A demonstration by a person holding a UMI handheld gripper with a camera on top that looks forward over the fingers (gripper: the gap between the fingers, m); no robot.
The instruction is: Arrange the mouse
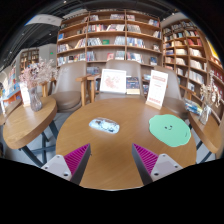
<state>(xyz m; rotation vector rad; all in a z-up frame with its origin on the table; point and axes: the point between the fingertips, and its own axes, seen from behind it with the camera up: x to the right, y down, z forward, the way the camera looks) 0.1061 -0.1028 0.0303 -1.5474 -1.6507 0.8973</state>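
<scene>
From the gripper's camera, the gripper (111, 158) hangs above the near edge of a round wooden table (120, 145), its two fingers spread wide apart with nothing between them; the magenta pads (74, 155) face each other across bare wood.

The mouse (104, 125), pale and bluish, lies on the table beyond the fingers, a little toward the left finger's side and well apart from both. To its right, near the table's far right rim, lies a green mouse mat (169, 128), flat and with nothing on it; mouse and mat are apart.

At the table's far edge stand a display card (113, 82) and, to the right, a tilted sign (157, 88).

A second table (22, 120) to the left carries a vase of flowers (36, 84). Bookshelves (108, 38) filled with books line the back wall of the room.
</scene>
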